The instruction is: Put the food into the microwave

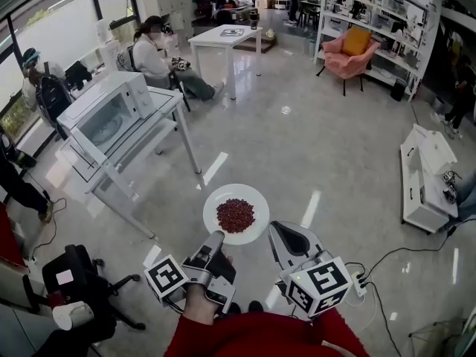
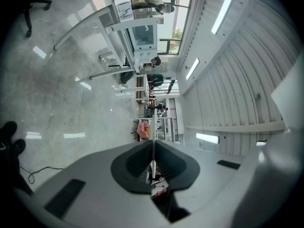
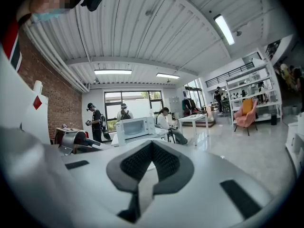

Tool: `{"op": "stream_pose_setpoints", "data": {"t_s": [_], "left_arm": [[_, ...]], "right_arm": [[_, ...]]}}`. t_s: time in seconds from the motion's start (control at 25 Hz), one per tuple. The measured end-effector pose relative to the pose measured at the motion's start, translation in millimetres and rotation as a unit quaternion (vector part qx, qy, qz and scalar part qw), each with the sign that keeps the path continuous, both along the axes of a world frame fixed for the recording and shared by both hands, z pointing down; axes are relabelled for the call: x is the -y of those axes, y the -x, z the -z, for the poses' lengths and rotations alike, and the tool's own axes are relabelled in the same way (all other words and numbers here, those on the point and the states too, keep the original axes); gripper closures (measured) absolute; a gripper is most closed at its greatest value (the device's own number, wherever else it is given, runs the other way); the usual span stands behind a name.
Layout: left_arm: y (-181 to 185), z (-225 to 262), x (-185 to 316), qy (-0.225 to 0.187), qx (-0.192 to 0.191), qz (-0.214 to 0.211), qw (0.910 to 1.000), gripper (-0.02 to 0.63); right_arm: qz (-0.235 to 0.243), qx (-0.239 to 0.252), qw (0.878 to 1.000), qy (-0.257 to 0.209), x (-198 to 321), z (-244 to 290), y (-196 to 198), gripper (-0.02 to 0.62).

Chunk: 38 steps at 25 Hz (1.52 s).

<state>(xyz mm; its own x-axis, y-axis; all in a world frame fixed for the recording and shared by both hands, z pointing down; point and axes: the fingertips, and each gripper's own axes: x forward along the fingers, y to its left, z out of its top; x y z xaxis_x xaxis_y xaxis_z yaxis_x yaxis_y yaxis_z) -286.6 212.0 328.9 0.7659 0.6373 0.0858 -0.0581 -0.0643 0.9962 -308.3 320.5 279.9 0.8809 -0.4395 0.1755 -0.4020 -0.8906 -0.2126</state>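
1. The left gripper (image 1: 215, 238) has its jaws almost together, pinching the near rim of the white plate (image 1: 253, 197). Its own view shows that rim edge-on as a thin white line between the dark pads.
2. The right gripper (image 1: 280, 229) has its jaws together with nothing between them. It sits just beside the plate's near right edge, and I cannot tell whether it touches.
3. The plate holds one low heap of small red-brown food (image 1: 235, 215) in its middle, with the rim bare all round. It hangs over the open floor in front of the person and looks about level.
4. The microwave (image 1: 111, 115) stands on a white table (image 1: 167, 99), well apart from the plate, ahead and to the left. Its door looks closed, and I see nothing on the turntable behind the window.
5. The step in hand appears to be carrying the plate across to the microwave.
6. To do it well, keep the plate flat. A pinch on one edge lets the far side droop, and loose pieces would roll toward the low rim.
7. Move smoothly, without jolts or quick turns.
8. The free right gripper is best kept for the door, which likely needs opening before the plate goes in.
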Motion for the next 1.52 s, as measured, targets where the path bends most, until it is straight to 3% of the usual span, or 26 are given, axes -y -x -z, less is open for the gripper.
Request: {"op": "stream_pose_setpoints", "data": {"t_s": [0.64,0.84,1.0,1.16,1.52], "left_arm": [[-31,-2,-12,-0.049,-0.013,0.011,0.9987,0.583],[-41,7,-11,-0.029,-0.019,0.023,0.9991,0.583],[-52,-1,-2,-0.046,-0.009,0.029,0.9985,0.583],[-69,0,-3,-0.025,-0.013,0.034,0.999,0.583],[-132,-24,11,-0.034,0.008,0.04,0.9986,0.583]], "right_arm": [[0.0,0.003,1.0,0.005,-25,-1,-22,0.581],[0.002,0.012,1.0,0.001,-25,-3,-30,0.581],[0.005,0.015,1.0,0.002,-22,-5,-42,0.581],[0.005,0.024,1.0,0.004,-20,-11,-58,0.581],[0.01,0.047,0.999,0.01,-11,-33,-120,0.581]]}}
